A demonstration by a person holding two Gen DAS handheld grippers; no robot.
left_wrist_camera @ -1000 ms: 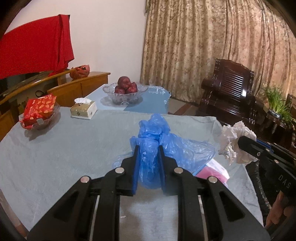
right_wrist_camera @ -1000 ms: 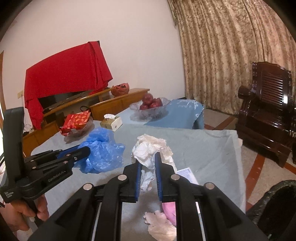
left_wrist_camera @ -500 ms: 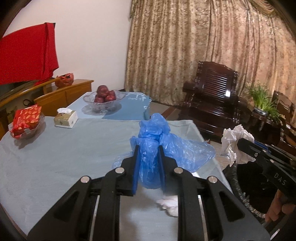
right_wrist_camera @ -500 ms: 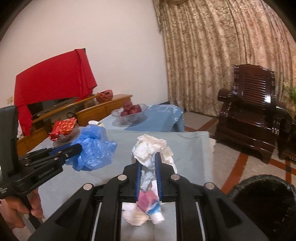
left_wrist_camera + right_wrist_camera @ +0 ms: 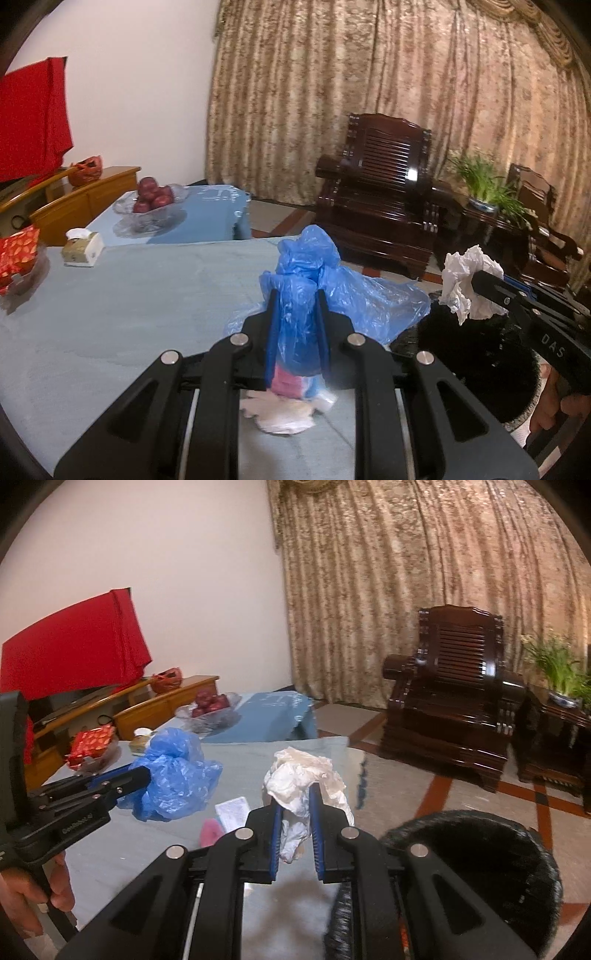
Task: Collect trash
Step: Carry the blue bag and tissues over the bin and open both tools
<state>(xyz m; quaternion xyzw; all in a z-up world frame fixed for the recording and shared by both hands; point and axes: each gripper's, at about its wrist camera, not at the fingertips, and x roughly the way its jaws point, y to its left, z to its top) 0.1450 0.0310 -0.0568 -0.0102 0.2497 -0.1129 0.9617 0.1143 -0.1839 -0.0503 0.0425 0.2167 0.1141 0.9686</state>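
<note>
My left gripper (image 5: 296, 295) is shut on a crumpled blue plastic bag (image 5: 354, 299), held above the table's right end. That bag (image 5: 177, 775) and the left gripper (image 5: 142, 773) also show at the left of the right wrist view. My right gripper (image 5: 296, 794) is shut on a wad of white crumpled paper (image 5: 295, 775), just left of a black bin (image 5: 480, 867) on the floor. In the left wrist view the paper wad (image 5: 465, 284) hangs over the bin (image 5: 476, 362). A pink wrapper and white paper scraps (image 5: 284, 406) lie on the table under the left fingers.
The grey-blue table (image 5: 129, 314) carries a tissue box (image 5: 81, 247) and a red packet in a dish (image 5: 16, 254). A lower table holds a glass bowl of apples (image 5: 151, 203). A dark wooden armchair (image 5: 376, 199) and a potted plant (image 5: 487, 188) stand by the curtain.
Both grippers have swung to the right with their loads. The black bin has come into view under the paper wad, and the table items have slid to the left.
</note>
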